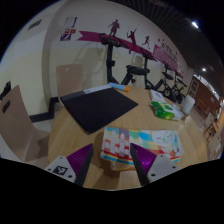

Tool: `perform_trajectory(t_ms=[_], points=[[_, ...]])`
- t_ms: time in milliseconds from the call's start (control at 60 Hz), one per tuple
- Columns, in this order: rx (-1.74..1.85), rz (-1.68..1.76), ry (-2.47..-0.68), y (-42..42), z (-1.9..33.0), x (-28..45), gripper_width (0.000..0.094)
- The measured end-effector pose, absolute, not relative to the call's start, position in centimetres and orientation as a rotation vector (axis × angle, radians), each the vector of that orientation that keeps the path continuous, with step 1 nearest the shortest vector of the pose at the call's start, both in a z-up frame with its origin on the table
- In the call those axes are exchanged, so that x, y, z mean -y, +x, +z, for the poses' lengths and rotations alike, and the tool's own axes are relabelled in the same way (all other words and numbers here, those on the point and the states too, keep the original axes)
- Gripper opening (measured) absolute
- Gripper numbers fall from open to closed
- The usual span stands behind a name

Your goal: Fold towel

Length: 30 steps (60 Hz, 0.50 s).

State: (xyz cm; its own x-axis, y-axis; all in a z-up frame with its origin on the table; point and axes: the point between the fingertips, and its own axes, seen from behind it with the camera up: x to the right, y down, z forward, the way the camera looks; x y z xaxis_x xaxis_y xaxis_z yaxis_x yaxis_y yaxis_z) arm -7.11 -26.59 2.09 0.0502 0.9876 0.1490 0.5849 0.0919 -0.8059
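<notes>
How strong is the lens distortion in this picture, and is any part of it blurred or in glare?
Gripper view: strong fisheye bending, the table edges and wall curve; soft blur on the dark towel and printed sheets; no clear glare; the open gripper sits lowest.

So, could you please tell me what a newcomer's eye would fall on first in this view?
Probably the dark towel lying flat on the wooden table, beyond the tongs, whose fingers stand open and hold nothing. Next would be the colourful printed sheets on the table just ahead of the fingers. Further back, the wall carries purple silhouettes of exercising figures.
</notes>
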Motion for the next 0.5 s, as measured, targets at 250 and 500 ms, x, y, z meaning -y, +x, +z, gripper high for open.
perform_trajectory(t_ms=[250,500], points=[[1.679,0.678,-1.616,-9.3,-0.3,25.8,0.0084],[1.636,0.864,-1.807,-7.9,4.7,25.8,0.0012]])
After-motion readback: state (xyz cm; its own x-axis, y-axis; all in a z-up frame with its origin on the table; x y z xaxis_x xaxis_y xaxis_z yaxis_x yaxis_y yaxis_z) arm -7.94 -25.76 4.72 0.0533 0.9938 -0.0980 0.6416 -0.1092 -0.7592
